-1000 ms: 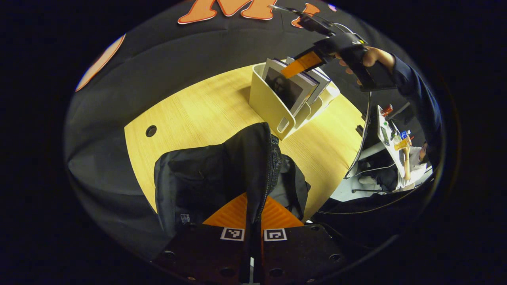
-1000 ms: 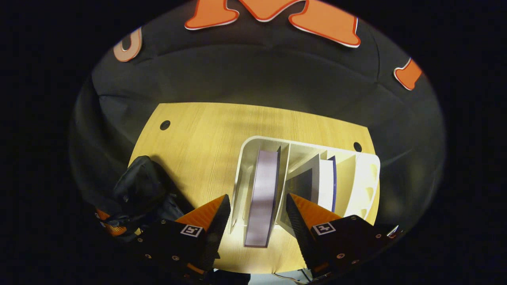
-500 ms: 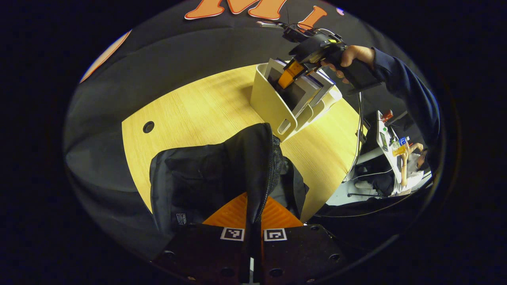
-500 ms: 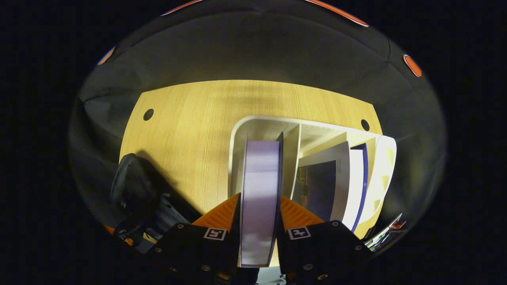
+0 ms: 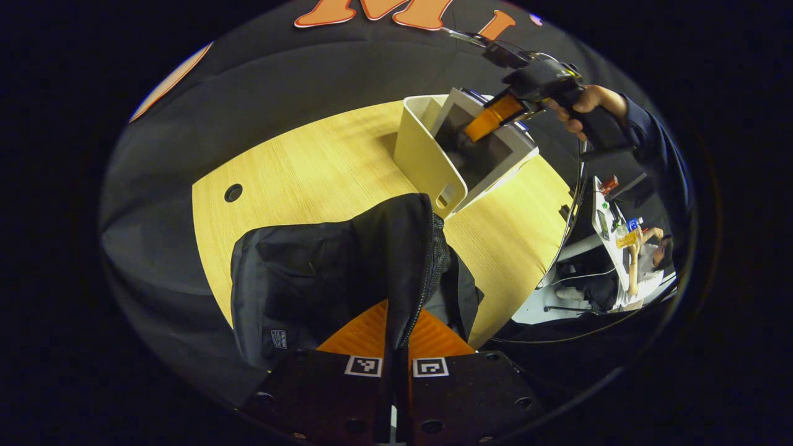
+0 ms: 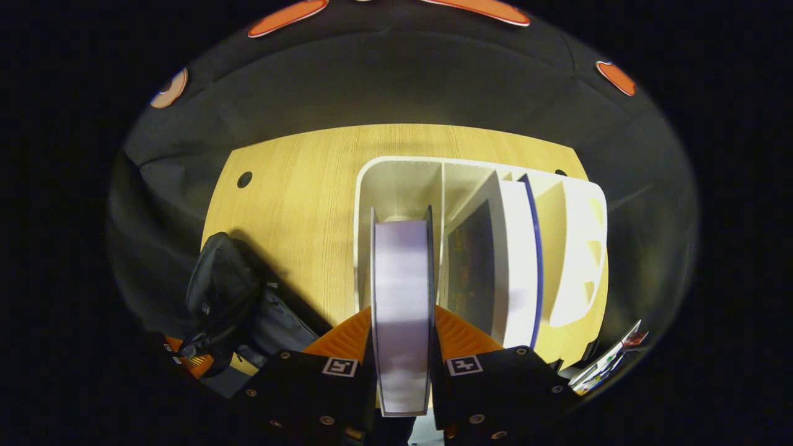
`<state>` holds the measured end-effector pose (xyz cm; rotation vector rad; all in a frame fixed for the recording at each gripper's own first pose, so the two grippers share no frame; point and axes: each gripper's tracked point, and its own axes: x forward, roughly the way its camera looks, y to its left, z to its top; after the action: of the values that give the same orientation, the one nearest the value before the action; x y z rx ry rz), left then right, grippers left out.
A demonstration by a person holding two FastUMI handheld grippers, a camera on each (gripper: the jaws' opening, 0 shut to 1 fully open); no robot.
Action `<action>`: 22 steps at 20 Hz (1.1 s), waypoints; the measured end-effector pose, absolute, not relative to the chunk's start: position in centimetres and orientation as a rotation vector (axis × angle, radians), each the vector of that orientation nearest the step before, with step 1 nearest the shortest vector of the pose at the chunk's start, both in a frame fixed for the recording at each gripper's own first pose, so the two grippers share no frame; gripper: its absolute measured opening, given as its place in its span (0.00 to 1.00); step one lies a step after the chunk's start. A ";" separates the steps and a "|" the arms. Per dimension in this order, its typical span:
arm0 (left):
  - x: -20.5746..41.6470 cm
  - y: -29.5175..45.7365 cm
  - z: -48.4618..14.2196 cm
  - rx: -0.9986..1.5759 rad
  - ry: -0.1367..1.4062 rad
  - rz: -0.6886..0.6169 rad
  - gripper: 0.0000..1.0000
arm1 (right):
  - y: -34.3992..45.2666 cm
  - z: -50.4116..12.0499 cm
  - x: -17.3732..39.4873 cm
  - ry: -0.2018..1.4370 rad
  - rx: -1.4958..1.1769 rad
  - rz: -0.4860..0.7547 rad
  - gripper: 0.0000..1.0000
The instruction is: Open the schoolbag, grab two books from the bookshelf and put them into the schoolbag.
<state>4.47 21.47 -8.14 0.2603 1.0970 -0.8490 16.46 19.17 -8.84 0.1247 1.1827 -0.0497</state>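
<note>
At the bottom centre of the right gripper view, a book [image 6: 401, 310] is pinched between the right gripper [image 6: 401, 347] fingers, both sides pressed. Pale page edges are shown between thin dark covers, its long axis running up the frame toward the cream bookshelf [image 6: 396, 186]. Compared with half a second ago, it is raised higher out of the left compartment (a second book [image 6: 514, 260] stays alongside). At the bottom of the left gripper view, the left gripper [image 5: 396, 337] is clamped on the black schoolbag [image 5: 322, 279] rim, on the wooden table [image 5: 310, 167].
</note>
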 end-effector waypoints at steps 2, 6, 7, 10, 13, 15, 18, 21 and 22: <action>4.5 21.6 -8.2 0.270 1.096 -0.850 0.04 | 18.8 -8.0 14.8 1.165 0.142 -0.046 0.37; 4.4 21.8 -8.2 0.279 1.102 -0.857 0.04 | 17.9 -7.0 11.8 1.135 0.177 -0.048 0.37; 4.3 21.8 -8.2 0.281 1.103 -0.857 0.04 | 17.8 -6.8 10.9 1.126 0.190 -0.046 0.37; 4.4 21.8 -8.2 0.277 1.103 -0.853 0.04 | 18.2 -6.3 7.9 1.107 0.259 -0.020 0.36; 4.2 21.7 -8.2 0.270 1.109 -0.846 0.04 | 18.8 -6.0 4.7 1.073 0.352 0.002 0.36; 4.2 21.6 -8.2 0.275 1.105 -0.843 0.04 | 19.0 -5.8 2.4 1.051 0.403 0.004 0.36; 4.0 21.4 -8.2 0.277 1.106 -0.843 0.04 | 19.9 -6.7 -0.6 1.047 0.469 0.017 0.35; 3.7 21.0 -8.1 0.286 1.094 -0.850 0.04 | 21.4 -7.2 -2.0 1.017 0.587 0.044 0.35; 3.7 21.0 -8.1 0.286 1.093 -0.850 0.04 | 21.7 -7.4 -2.4 1.004 0.619 0.047 0.35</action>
<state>3.67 21.05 -8.10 0.2863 1.0928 -0.8498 -2.44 21.73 -7.38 0.6188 1.0044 0.0470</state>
